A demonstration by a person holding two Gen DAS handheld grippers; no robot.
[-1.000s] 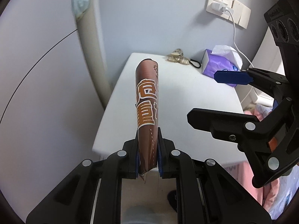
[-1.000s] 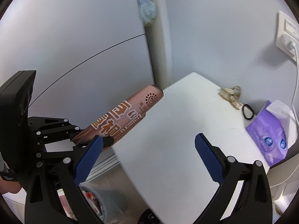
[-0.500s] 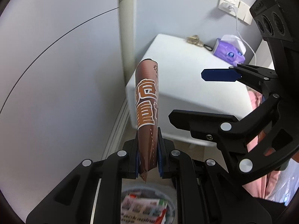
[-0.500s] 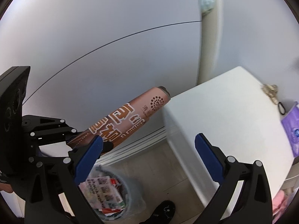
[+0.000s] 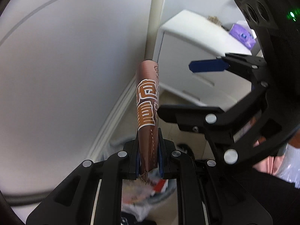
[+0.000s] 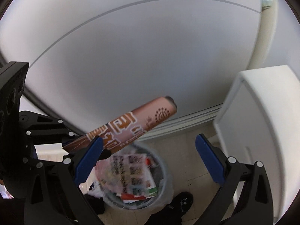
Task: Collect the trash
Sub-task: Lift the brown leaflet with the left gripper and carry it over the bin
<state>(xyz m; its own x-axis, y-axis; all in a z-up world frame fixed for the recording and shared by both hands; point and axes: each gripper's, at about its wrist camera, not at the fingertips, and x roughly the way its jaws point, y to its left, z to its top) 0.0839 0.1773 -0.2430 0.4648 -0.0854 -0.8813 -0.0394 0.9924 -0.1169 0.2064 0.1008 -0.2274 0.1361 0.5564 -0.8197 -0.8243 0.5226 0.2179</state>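
Observation:
My left gripper [image 5: 149, 155] is shut on the lower end of a long brown snack wrapper [image 5: 148, 101] with white and orange lettering, which sticks out forward. In the right wrist view the wrapper [image 6: 131, 125] hangs above a round waste bin [image 6: 165, 170] lined with a bag and filled with paper packaging. The bin also shows blurred under my left gripper [image 5: 150, 185]. My right gripper [image 6: 148, 159] is open and empty, its blue pads [image 6: 210, 159] spread over the bin; in the left wrist view it [image 5: 191, 90] is to the right of the wrapper.
A white cabinet [image 6: 262, 131] stands right of the bin; on its top lie a purple tissue pack [image 5: 241, 35] and keys [image 5: 213, 19]. A grey wall with a white skirting board [image 5: 112, 123] is behind. A dark shoe [image 6: 181, 200] is on the floor by the bin.
Both grippers have tilted down and left, away from the cabinet top. The bin has come into full view under the wrapper, which is still held by the left gripper.

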